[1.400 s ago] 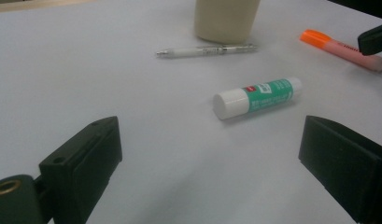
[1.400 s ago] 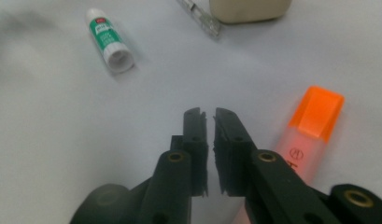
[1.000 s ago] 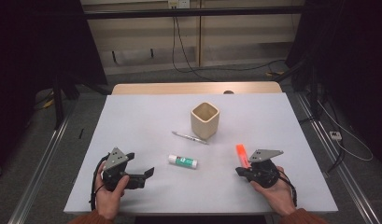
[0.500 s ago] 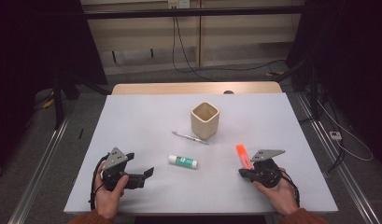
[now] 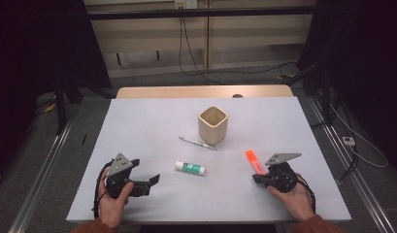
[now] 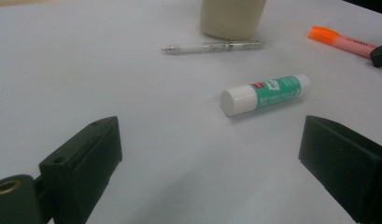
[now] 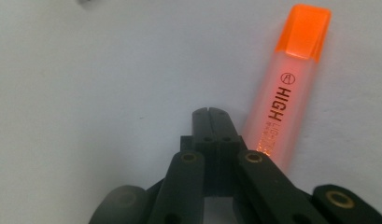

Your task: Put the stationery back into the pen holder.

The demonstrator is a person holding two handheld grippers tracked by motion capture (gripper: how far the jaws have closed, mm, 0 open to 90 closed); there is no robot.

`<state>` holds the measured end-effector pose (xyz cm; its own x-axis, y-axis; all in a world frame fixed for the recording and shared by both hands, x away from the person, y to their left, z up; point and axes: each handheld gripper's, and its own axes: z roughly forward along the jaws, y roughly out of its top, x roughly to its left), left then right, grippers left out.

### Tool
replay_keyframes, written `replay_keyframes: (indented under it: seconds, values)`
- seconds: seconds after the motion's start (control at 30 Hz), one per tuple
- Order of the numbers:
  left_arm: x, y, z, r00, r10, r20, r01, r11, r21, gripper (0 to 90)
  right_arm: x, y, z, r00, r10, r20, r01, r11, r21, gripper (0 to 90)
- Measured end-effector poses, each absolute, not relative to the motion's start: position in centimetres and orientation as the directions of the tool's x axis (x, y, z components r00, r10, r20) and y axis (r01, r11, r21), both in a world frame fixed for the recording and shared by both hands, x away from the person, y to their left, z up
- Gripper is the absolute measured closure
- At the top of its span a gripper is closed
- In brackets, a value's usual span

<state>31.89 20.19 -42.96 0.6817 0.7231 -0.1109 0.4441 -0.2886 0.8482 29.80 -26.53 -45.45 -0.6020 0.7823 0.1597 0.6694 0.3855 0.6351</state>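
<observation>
Nearest the person, the left hand-held gripper [image 5: 155, 178] rests low on the table [image 5: 147, 121] with its jaws spread wide and nothing between them; the right hand-held gripper [image 5: 256, 178] sits at the near right edge with its jaws pressed together on nothing, their tips just beside the rear end of the orange highlighter [image 7: 284, 95], which lies flat on the table and is not held; a little farther in, between the two hands, the green glue stick [image 5: 190, 168] lies on its side; beyond it the white pen [image 5: 198, 142] lies just in front of the beige square cup [image 5: 213, 125], which stands upright and looks empty; judged from this, the tidying has barely begun: all three items seem to remain outside the cup, and the highlighter looks like the first to be picked up.
</observation>
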Motion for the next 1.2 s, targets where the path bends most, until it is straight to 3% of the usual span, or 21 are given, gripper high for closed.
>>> replay_keyframes:
  seconds: [0.5,0.93,1.2]
  values:
    - [31.9,20.1,-43.0,0.681,0.724,-0.111,0.45,-0.294,0.843,6.0,30.1,-29.1,-45.4,-0.551,0.822,0.144,0.69,0.352,0.633,90.0]
    - [32.0,20.1,-43.0,0.68,0.726,-0.105,0.45,-0.3,0.841,6.0,29.7,-28.6,-44.8,-0.611,0.774,0.165,0.632,0.352,0.691,90.0]
    - [32.0,20.1,-43.1,0.68,0.724,-0.115,0.457,-0.296,0.839,6.0,29.3,-27.9,-43.6,-0.632,0.762,0.141,0.576,0.34,0.743,67.7]
